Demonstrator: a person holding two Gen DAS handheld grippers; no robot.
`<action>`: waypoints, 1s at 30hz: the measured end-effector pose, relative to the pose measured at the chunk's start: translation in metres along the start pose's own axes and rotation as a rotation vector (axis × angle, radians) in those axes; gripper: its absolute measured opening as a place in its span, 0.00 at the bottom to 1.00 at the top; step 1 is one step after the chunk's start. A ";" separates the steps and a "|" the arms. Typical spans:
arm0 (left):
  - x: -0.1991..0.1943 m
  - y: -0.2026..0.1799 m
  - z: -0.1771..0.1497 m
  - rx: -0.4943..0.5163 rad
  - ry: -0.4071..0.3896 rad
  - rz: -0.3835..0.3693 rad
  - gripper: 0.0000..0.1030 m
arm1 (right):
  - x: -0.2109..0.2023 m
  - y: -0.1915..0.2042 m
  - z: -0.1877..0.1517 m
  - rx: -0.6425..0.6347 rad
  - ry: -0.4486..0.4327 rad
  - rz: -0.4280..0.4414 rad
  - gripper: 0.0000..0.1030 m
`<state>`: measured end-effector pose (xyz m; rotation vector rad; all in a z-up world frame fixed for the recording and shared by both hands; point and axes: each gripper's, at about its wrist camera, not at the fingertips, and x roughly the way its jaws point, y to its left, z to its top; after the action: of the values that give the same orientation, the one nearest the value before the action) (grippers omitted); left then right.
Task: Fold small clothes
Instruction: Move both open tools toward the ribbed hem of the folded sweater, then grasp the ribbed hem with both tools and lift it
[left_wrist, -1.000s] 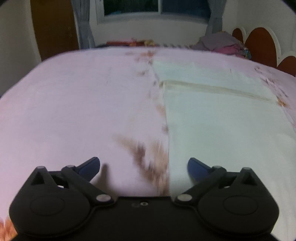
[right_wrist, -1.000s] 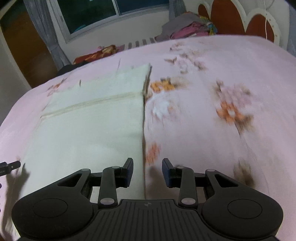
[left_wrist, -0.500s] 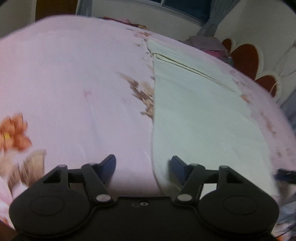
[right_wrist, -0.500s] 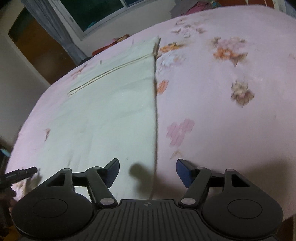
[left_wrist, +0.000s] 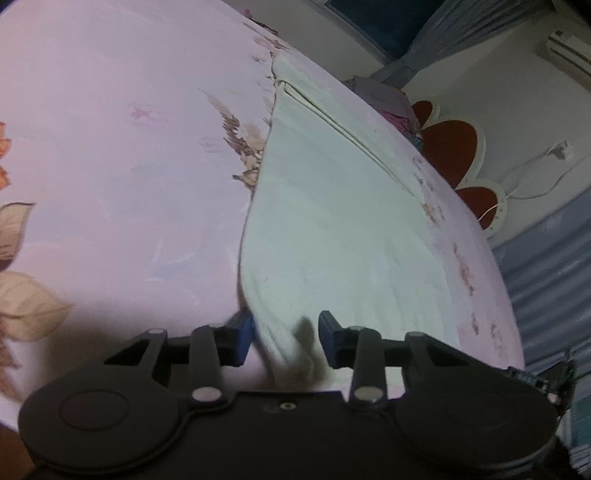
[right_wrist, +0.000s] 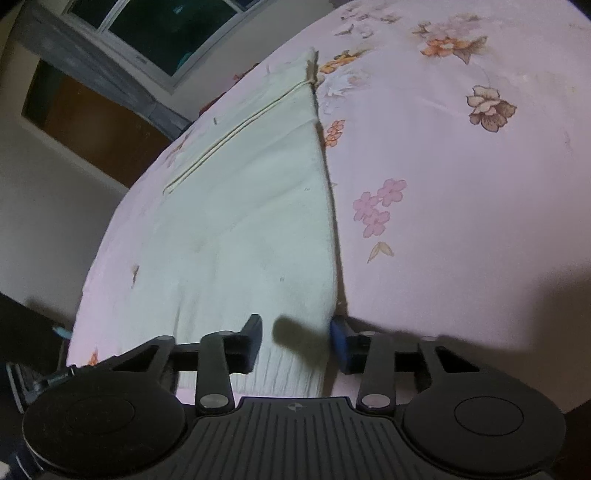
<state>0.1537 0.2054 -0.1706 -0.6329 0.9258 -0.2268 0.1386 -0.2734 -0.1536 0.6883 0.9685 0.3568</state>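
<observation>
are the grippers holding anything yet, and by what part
Nothing is clamped yet: left gripper and right gripper sit open, each astride a near corner of the pale cream cloth.

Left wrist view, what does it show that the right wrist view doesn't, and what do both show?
Only the left wrist view shows the headboard, a wall cable and a clothes pile. Only the right wrist view shows the window and a brown door. Both show the cream garment flat on the floral bedsheet, with the open left gripper and the open right gripper each straddling a near corner.
</observation>
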 end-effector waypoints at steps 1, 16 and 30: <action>0.002 0.001 -0.001 -0.004 0.004 -0.005 0.32 | 0.002 -0.001 0.001 0.017 0.001 0.011 0.37; 0.005 0.005 0.000 -0.033 -0.006 -0.002 0.22 | 0.005 -0.013 0.015 0.065 0.030 0.074 0.28; -0.020 0.000 0.016 -0.115 -0.226 -0.105 0.03 | -0.017 0.014 0.036 0.013 -0.103 0.141 0.03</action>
<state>0.1542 0.2209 -0.1502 -0.7972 0.6919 -0.1916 0.1598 -0.2866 -0.1199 0.7819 0.8272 0.4349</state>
